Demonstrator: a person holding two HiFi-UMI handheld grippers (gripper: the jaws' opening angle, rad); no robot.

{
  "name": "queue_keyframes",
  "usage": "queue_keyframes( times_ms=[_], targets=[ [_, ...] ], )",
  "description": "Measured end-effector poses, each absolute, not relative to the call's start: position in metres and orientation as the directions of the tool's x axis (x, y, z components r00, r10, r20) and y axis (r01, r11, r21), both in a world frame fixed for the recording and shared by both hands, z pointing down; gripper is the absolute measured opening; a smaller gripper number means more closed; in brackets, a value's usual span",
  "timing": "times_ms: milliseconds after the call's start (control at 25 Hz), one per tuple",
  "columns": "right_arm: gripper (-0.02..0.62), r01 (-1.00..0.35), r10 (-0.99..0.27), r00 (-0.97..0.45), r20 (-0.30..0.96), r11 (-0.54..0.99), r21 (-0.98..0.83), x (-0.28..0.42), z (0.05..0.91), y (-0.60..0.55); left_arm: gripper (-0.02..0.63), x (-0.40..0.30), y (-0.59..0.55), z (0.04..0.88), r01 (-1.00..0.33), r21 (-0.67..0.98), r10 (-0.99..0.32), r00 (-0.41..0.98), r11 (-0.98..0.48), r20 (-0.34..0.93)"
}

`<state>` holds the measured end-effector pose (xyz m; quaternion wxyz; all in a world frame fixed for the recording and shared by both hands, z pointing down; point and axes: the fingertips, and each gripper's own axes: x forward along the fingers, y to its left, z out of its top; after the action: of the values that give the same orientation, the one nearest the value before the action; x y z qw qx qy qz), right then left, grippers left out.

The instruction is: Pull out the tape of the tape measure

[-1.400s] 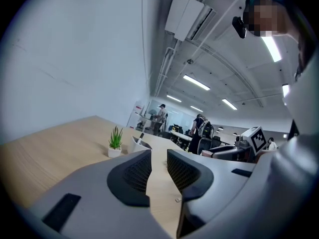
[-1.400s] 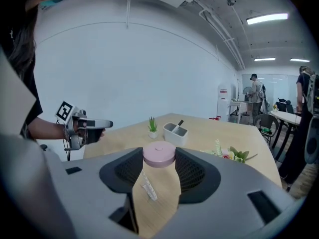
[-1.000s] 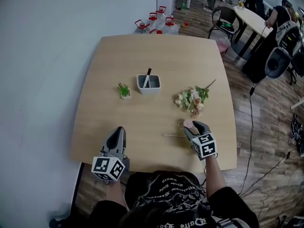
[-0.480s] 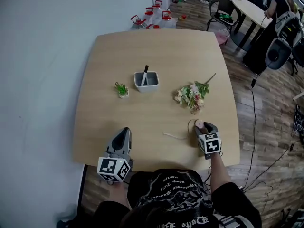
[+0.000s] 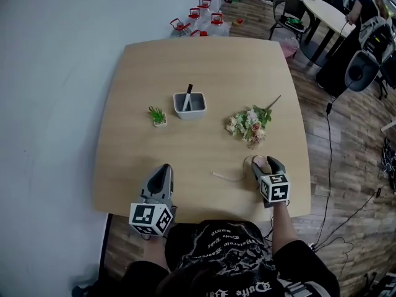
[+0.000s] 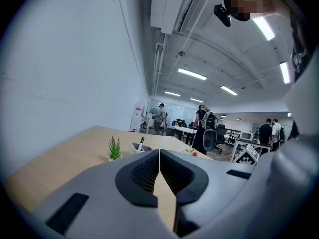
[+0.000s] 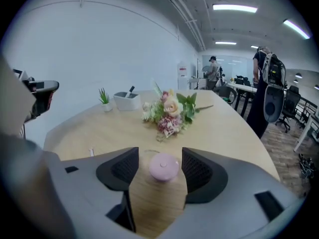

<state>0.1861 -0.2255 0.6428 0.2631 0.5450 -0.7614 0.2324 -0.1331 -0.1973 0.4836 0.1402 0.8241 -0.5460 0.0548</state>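
Note:
A small round pink tape measure (image 5: 260,162) (image 7: 163,167) lies on the wooden table (image 5: 204,67) near its front right edge. My right gripper (image 5: 262,161) (image 7: 159,154) straddles it; its jaws are opening and a gap shows on each side of the case. A thin pale tape (image 5: 228,177) runs left from the case across the table, and its end (image 7: 91,152) shows small in the right gripper view. At the front left edge my left gripper (image 5: 164,169) (image 6: 159,153) is shut with nothing in it, pads together.
A bunch of artificial flowers (image 5: 249,125) (image 7: 168,111) lies just beyond the tape measure. Farther back stand a grey holder with a marker (image 5: 189,104) and a tiny potted plant (image 5: 158,116). Water jugs (image 5: 201,22), chairs and people are beyond the table.
My right gripper has shifted a little to the right with the tape measure, lengthening the tape on the table, and its jaws have spread apart. The left gripper has stayed put.

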Motion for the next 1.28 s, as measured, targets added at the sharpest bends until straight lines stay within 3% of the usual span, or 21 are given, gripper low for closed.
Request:
queue_keyframes(
  times_ms=[520,880,960,1120,1280],
  targets=[
    [0.275,-0.931,-0.892,-0.319,0.320,0.358,0.069,0.141,0.479,-0.219,0.014,-0.113,-0.188,0.455,-0.937,0.045,-0.923,0.349,-0.346,0.162],
    [0.259,-0.917,-0.900,-0.336,0.277,0.380,0.122,0.123,0.455,-0.199,0.014,-0.102,-0.173,0.441,-0.913,0.112,-0.910,0.403,-0.392,0.103],
    [0.222,-0.917,-0.906,-0.332,0.264,0.375,0.135,0.122,0.452,-0.196,0.014,-0.102,-0.171,0.440,-0.910,0.132,-0.908,0.407,-0.394,0.095],
    [0.057,-0.925,-0.924,-0.314,0.218,0.350,0.150,0.123,0.442,-0.194,0.014,-0.106,-0.170,0.435,-0.908,0.170,-0.915,0.398,-0.382,0.073],
    [0.015,-0.923,-0.927,-0.310,0.211,0.347,0.168,0.118,0.441,-0.192,0.014,-0.108,-0.169,0.437,-0.908,0.152,-0.911,0.405,-0.391,0.074]
  ],
)
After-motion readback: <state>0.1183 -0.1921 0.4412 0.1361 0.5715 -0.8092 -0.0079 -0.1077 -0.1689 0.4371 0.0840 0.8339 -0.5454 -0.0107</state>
